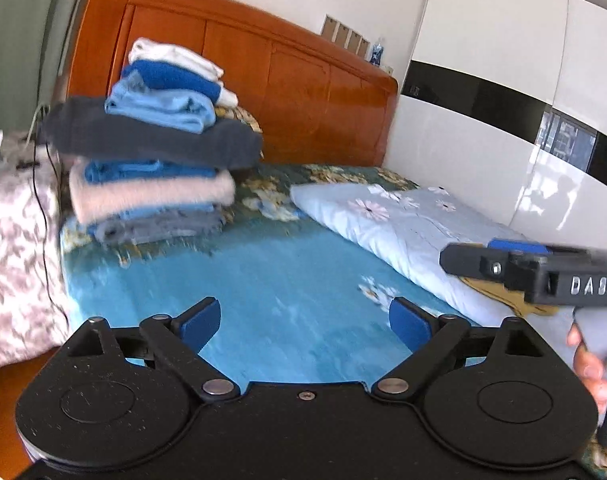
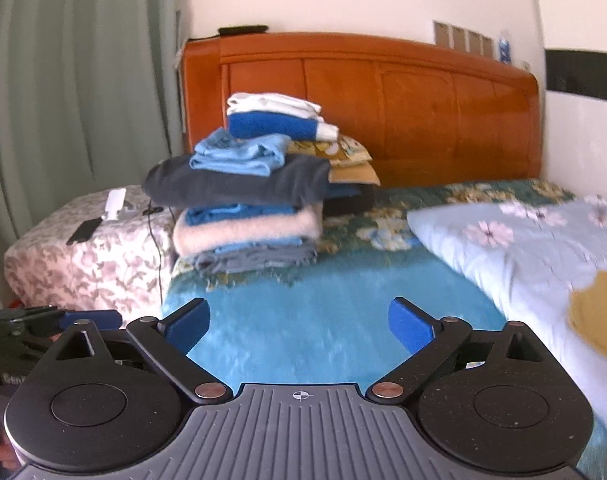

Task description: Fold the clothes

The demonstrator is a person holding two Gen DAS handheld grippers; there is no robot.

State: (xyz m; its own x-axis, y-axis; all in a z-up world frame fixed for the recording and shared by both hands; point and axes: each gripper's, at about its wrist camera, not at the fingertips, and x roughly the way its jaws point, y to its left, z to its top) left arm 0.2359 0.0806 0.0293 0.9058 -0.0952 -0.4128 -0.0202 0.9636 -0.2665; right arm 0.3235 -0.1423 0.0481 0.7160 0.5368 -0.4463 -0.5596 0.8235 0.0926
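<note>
Folded stack [image 2: 247, 196] of clothes sits mid-left in the right wrist view, on the bed [image 2: 311, 320] near the headboard [image 2: 383, 120]; white piece on top, then blue, light blue, dark grey, pink, grey at the bottom. Same stack [image 1: 155, 152] is upper left in the left wrist view, somewhat blurred. Yellow cloth [image 2: 599, 312] at the right edge, lying on the pale floral quilt [image 2: 523, 248]; can't tell its shape, partly cut off.

Right gripper [image 2: 299, 324] at bottom centre, jaws wide, nothing between them, above the bare blue sheet. Left gripper [image 1: 303, 324] likewise at bottom centre of its view, jaws wide and empty. In the left wrist view the right gripper shows from the side at right, over the quilt, with a hand [image 1: 591, 364] on its grip at lower right.

Floral-covered nightstand [image 2: 91, 252] left of the bed, phone [image 2: 83, 230] and cable on it. Green curtain [image 2: 63, 80] upper left; white wardrobe [image 1: 483, 120] upper right.
</note>
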